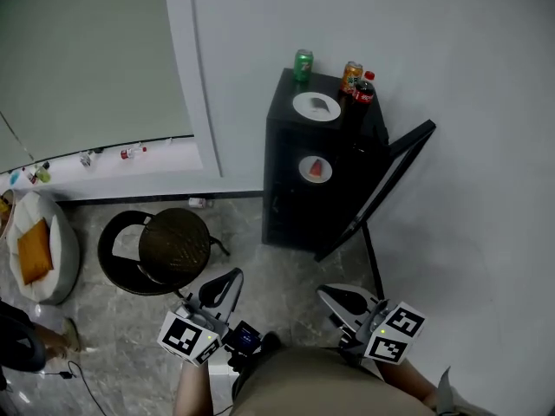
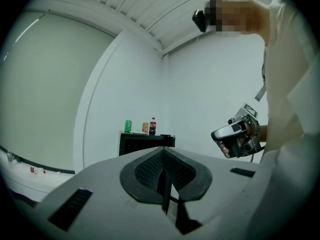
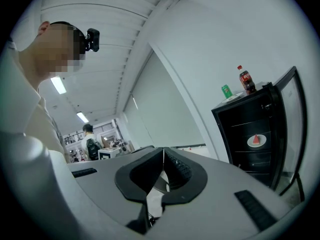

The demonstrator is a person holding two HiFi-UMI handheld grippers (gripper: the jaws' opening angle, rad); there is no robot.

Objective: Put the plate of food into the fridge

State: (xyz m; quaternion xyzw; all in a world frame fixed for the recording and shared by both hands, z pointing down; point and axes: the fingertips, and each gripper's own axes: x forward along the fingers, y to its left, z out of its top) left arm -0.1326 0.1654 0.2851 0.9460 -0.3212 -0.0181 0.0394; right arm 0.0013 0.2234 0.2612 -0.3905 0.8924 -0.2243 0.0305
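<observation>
A plate [image 1: 316, 107] of food is seen on top of the open fridge [image 1: 277, 206], and a second plate [image 1: 316, 169] inside. It is judged stiff, light, slippery and breakable, best taken by the rim and kept level. The left tool [image 1: 231, 277] and right tool [image 1: 328, 292] are shut, empty and well apart from it.

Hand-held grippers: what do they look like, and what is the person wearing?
Both the left hand-held gripper and the right hand-held gripper have grey bodies, black ribbed pads and a cube of black-and-white square markers. The person wears a light beige top.
</observation>
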